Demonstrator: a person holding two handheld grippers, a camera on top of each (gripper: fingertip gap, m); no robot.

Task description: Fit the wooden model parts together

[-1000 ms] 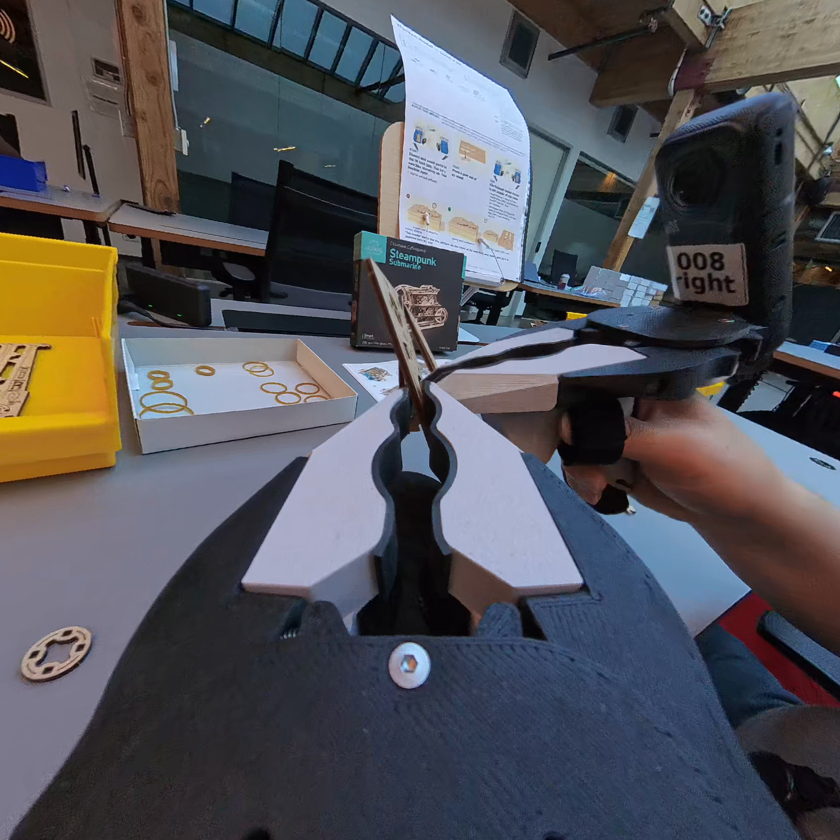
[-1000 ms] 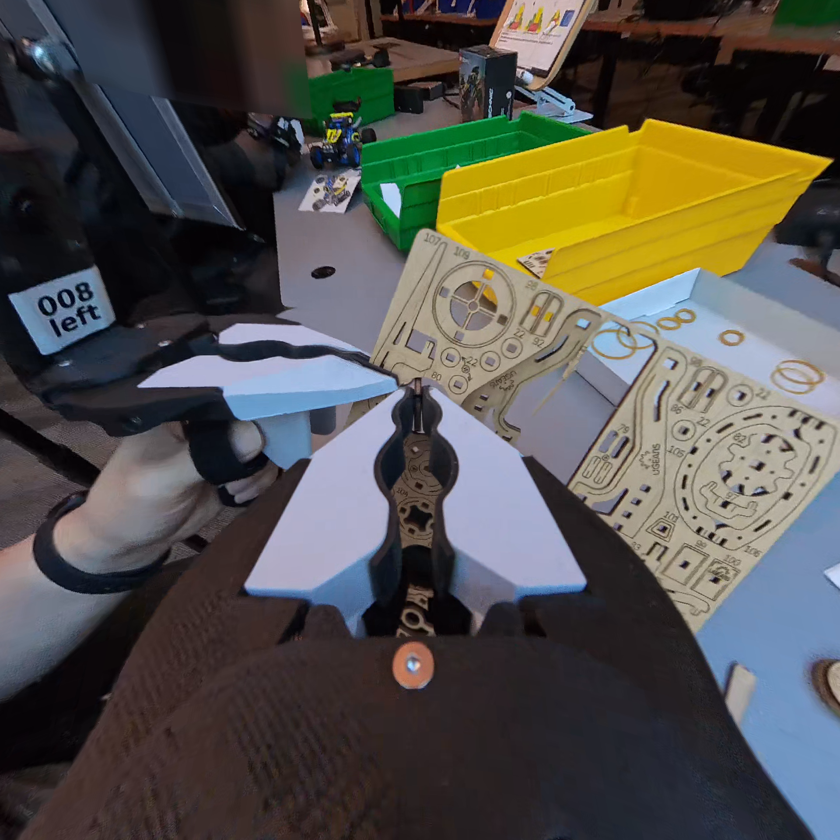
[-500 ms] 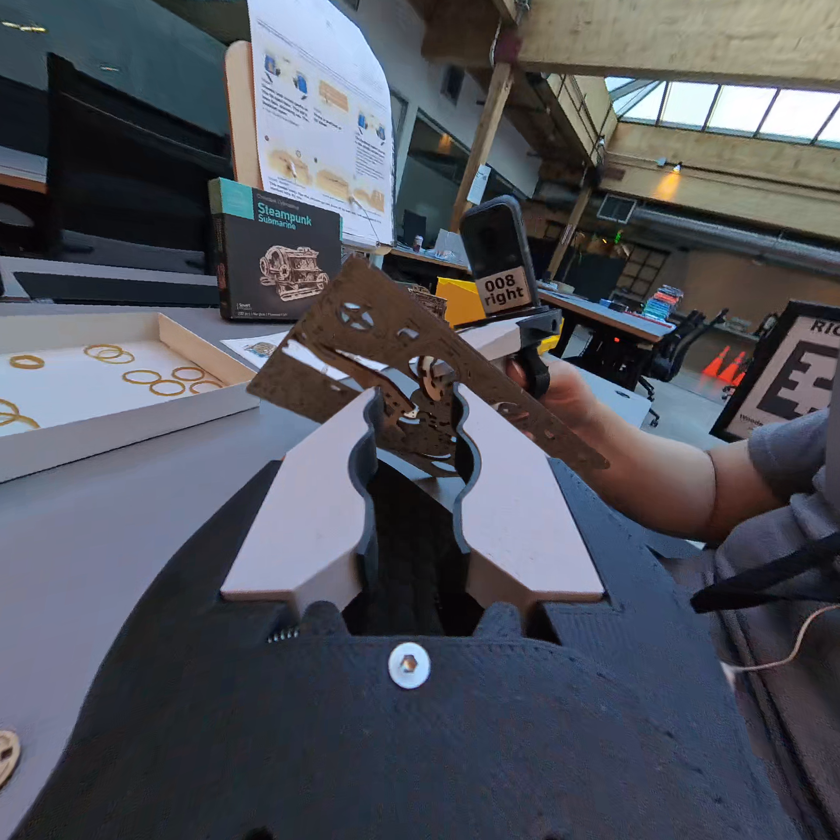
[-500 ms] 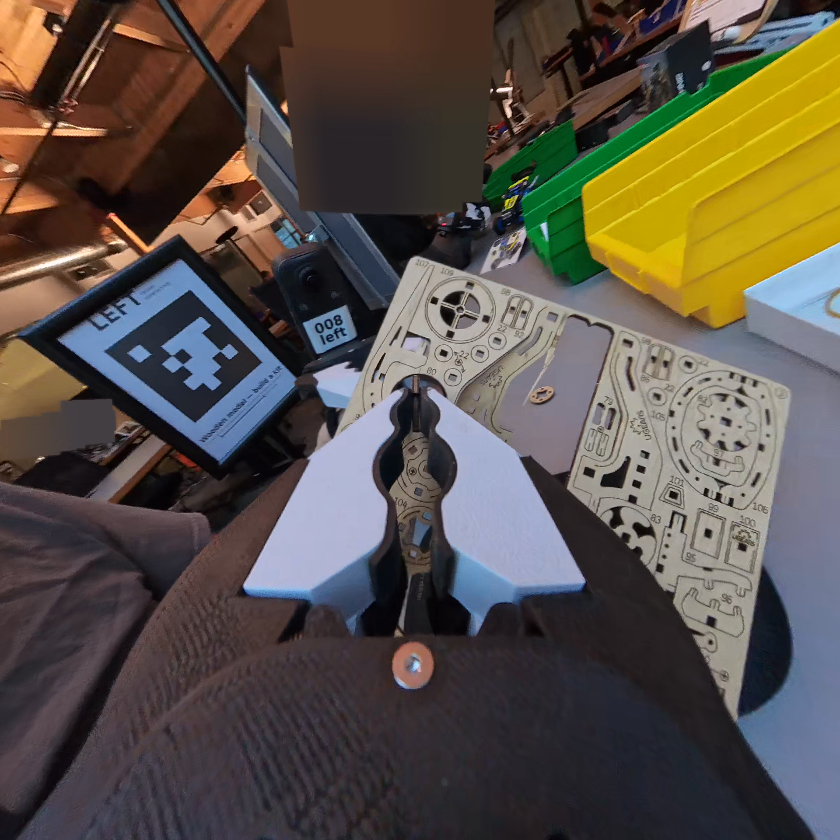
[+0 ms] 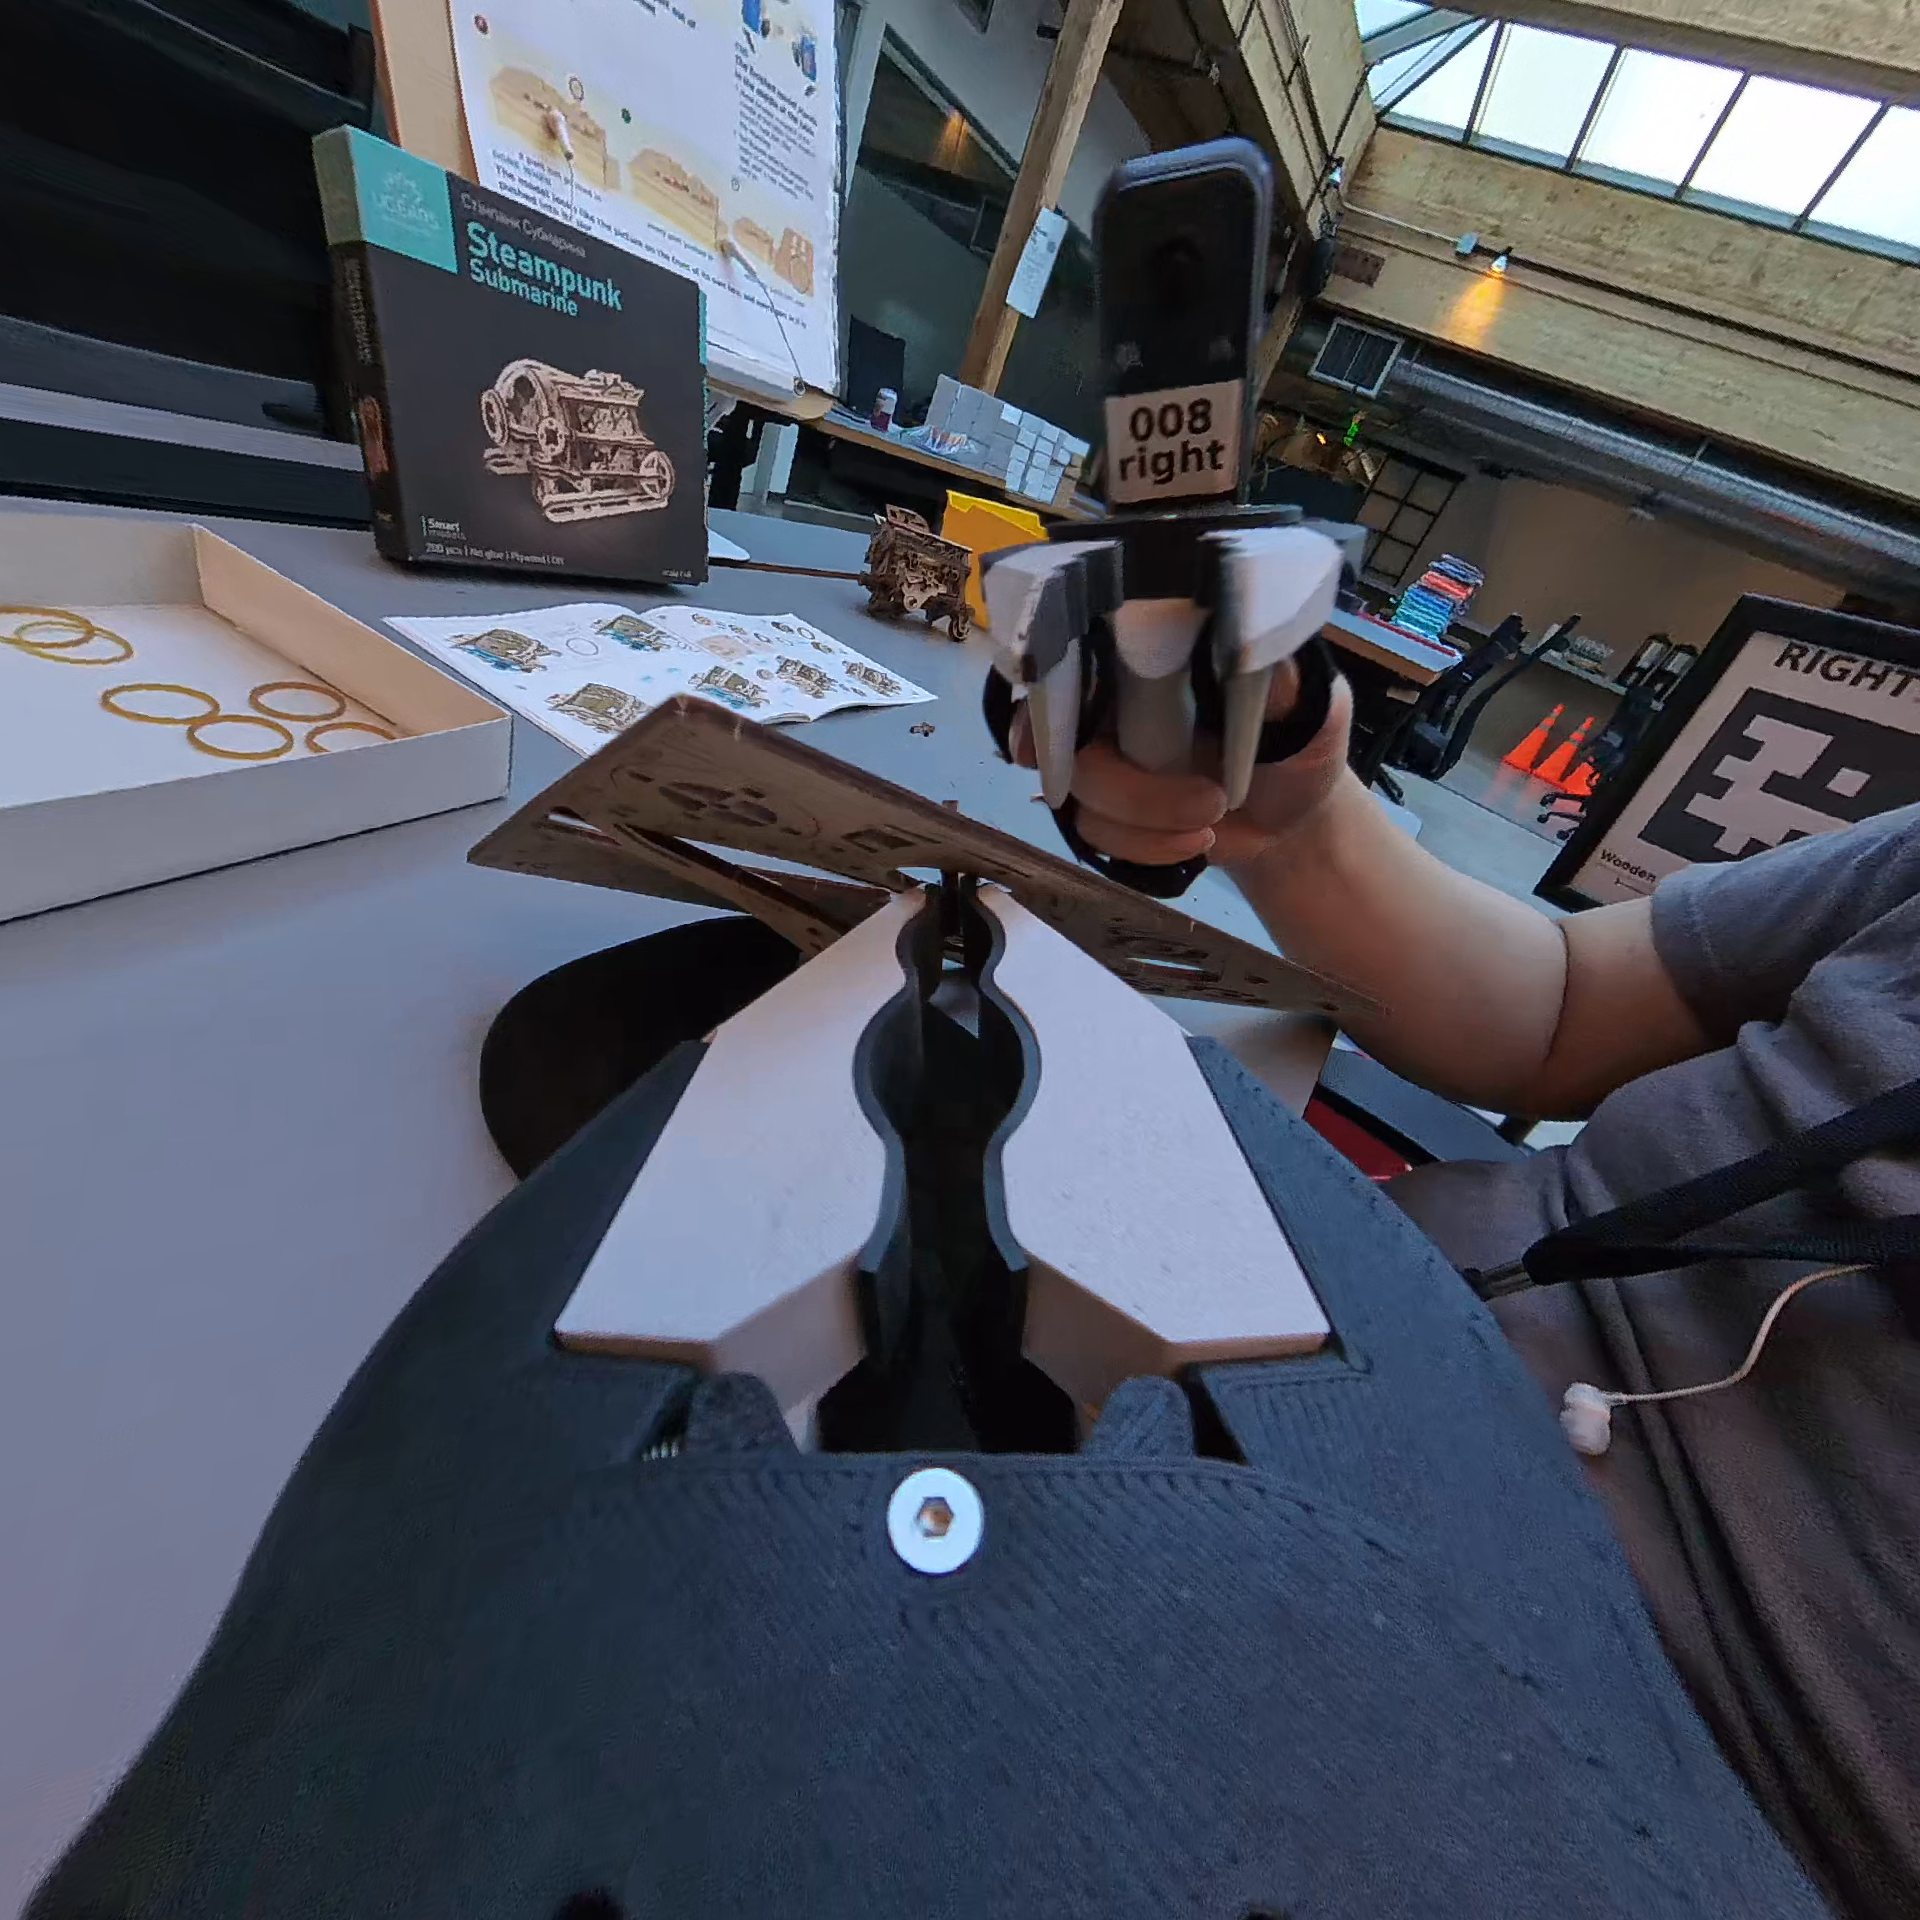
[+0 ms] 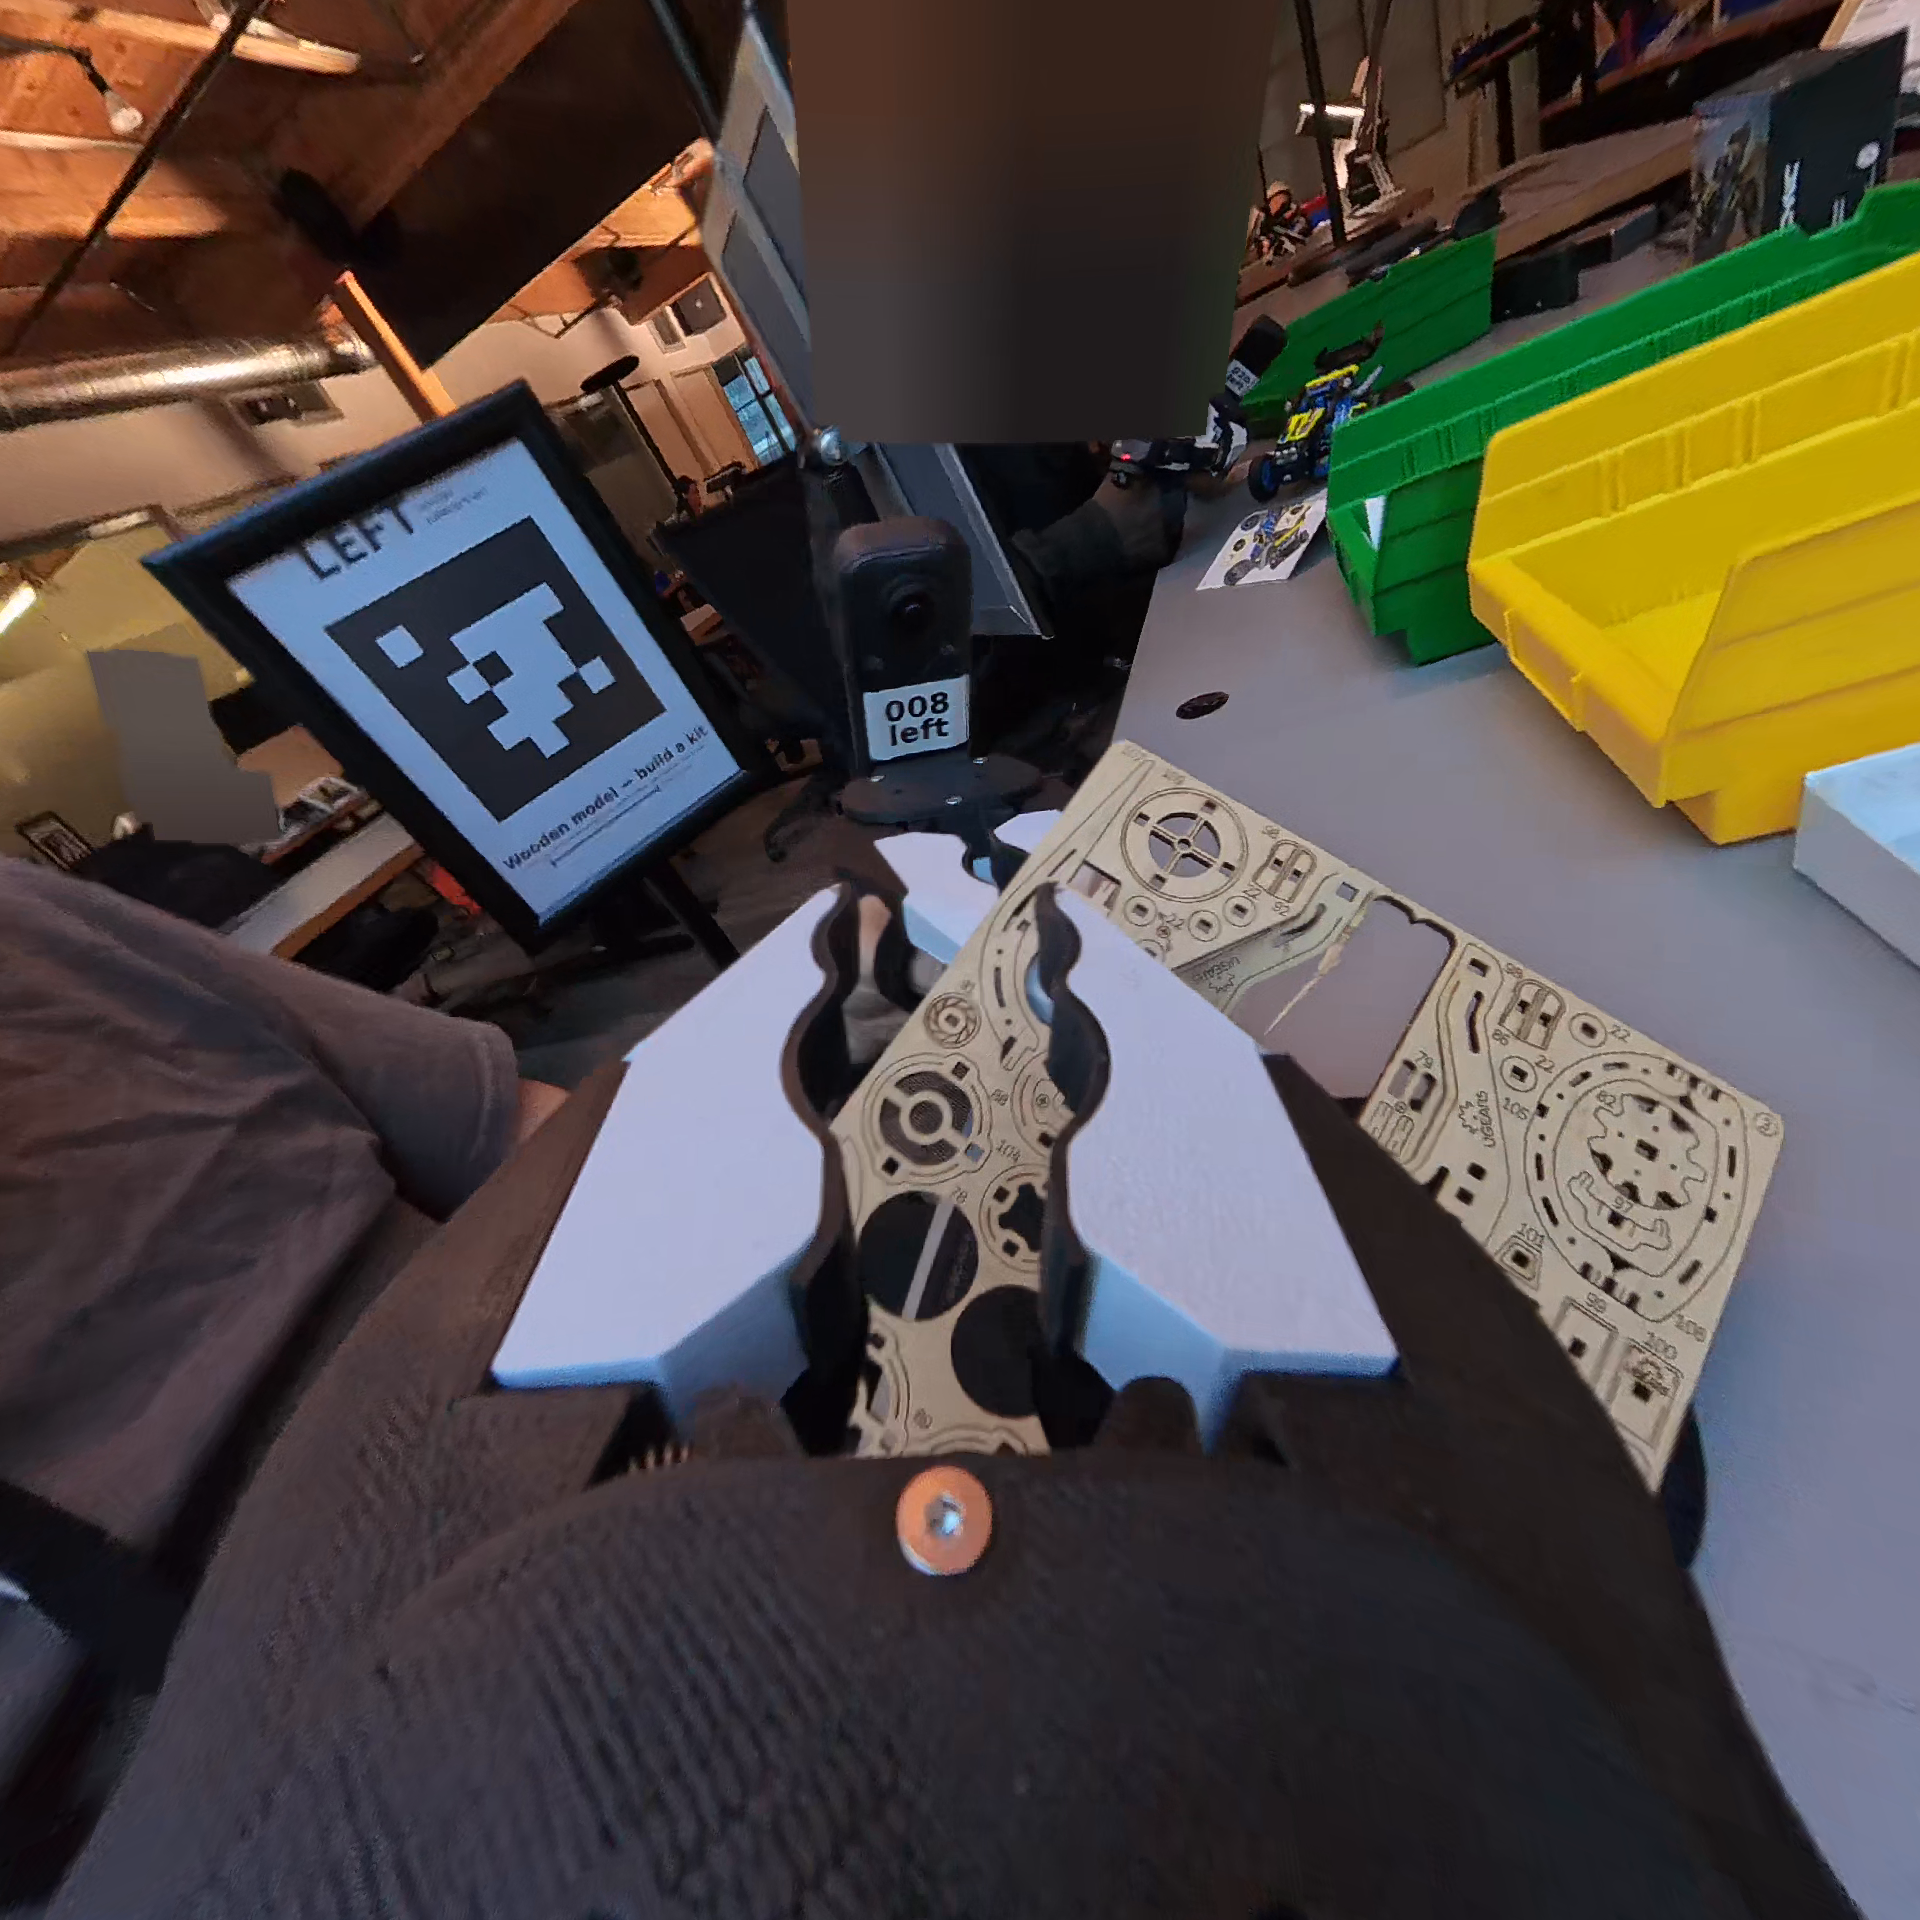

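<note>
Our left hand-held gripper point(image 5: 951, 899) is clenched on the flat, pale wooden sheet with cut-out model parts point(image 5: 831, 821). It pinches one edge of the sheet right at its fingertips. The sheet sticks out ahead of the tips, tilted, just above the grey counter point(image 5: 208, 1091).

Our right hand-held gripper point(image 6: 945, 914) is released. Its two white fingers point(image 6: 686, 1174) stand apart with a wide gap. The same wooden sheet point(image 6: 1538, 1122) shows in that gap and spreads out to the right of this gripper. We cannot tell if the fingers touch it. Straight ahead of it, at the far edge of the sheet, sits the left hand-held gripper point(image 6: 982, 831).

From the left view, the right hand-held gripper point(image 5: 1153, 665) is held up ahead and to the right, in a bare hand point(image 5: 1164, 810).

Ahead and to the left of the left gripper lies a shallow white cardboard tray point(image 5: 343, 665) with thin yellow rubber rings point(image 5: 239, 722) inside. Farther ahead stands a dark kit box with a teal corner point(image 5: 520, 364). An open paper booklet point(image 5: 665, 665) lies flat near it.

To the right of the right gripper, well apart, sit a yellow plastic bin point(image 6: 1704, 582) and a green plastic bin point(image 6: 1455, 499).
</note>
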